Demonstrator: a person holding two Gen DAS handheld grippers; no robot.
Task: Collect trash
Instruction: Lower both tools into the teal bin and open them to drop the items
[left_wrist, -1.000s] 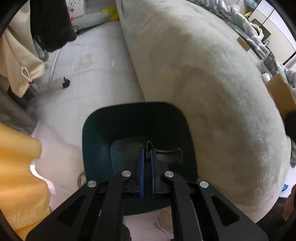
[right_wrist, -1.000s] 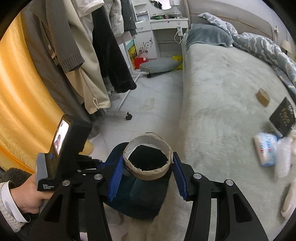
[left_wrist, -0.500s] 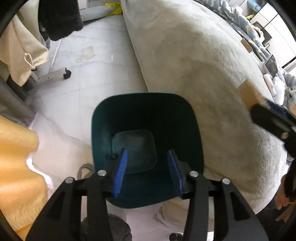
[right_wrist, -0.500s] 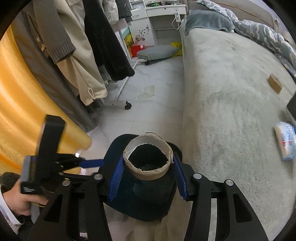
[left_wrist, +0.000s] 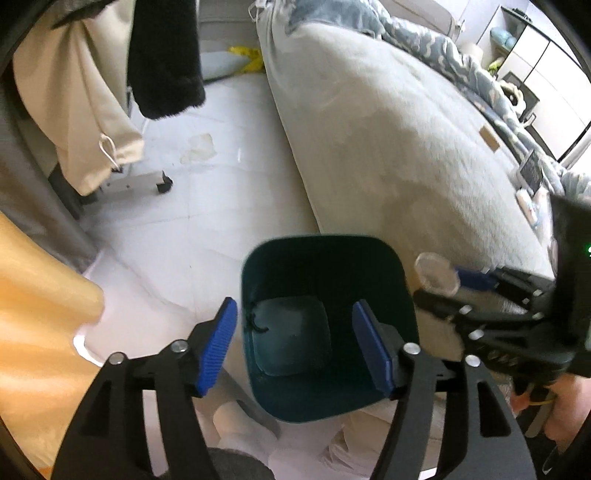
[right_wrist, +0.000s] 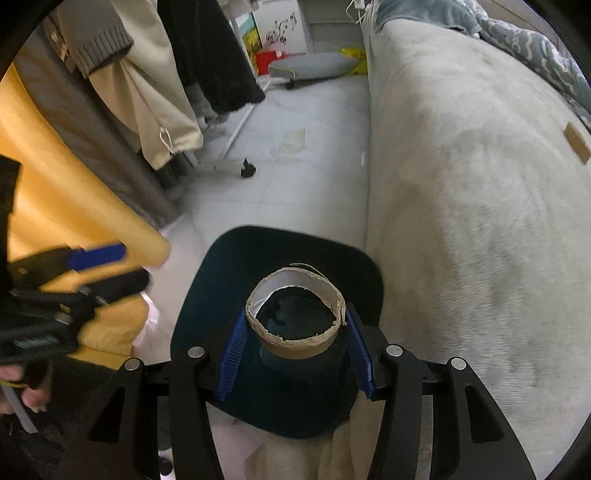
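Grey bed right of dark teal bin. Hanging coats, yellow curtain left. Left gripper released, jaws spread above bin. Right gripper clamps cardboard roll over bin mouth.

My right-wrist view: the cardboard roll hides most of the bin floor behind it. The left gripper is motion-blurred and cut off by the left edge. Left-wrist view: the small items on the bed near the right edge are too small to identify. The right gripper is blurred; I cannot make out its jaws there.
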